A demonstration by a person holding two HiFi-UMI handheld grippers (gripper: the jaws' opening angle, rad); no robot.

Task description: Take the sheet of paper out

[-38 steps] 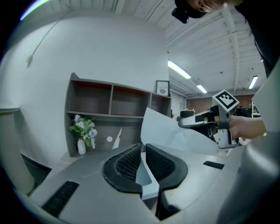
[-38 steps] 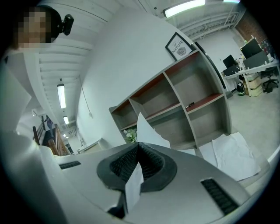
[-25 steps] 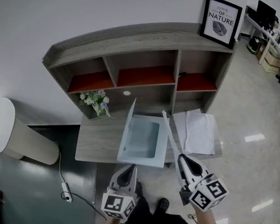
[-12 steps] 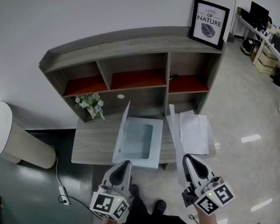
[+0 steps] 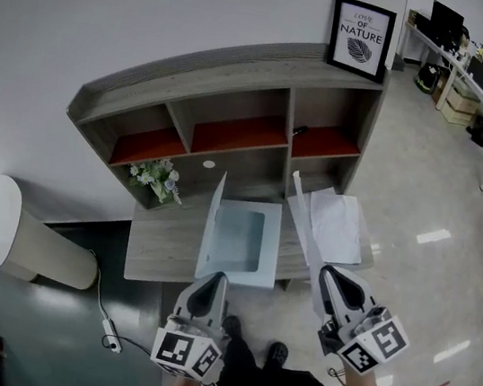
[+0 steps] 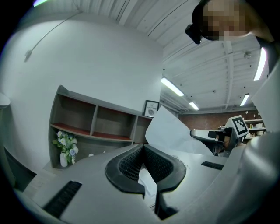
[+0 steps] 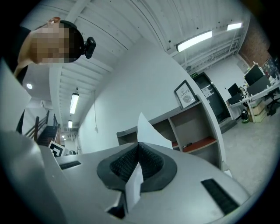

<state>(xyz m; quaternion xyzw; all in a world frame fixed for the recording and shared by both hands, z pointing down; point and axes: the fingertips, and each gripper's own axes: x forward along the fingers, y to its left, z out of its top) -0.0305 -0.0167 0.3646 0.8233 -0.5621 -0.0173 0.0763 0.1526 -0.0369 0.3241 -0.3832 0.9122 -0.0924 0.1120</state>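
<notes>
White sheet (image 7: 151,133) — pinched in right gripper (image 5: 331,276) jaws

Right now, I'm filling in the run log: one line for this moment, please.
left gripper: shut on folder | right gripper: shut on sheet | sheet: apart from folder
</notes>
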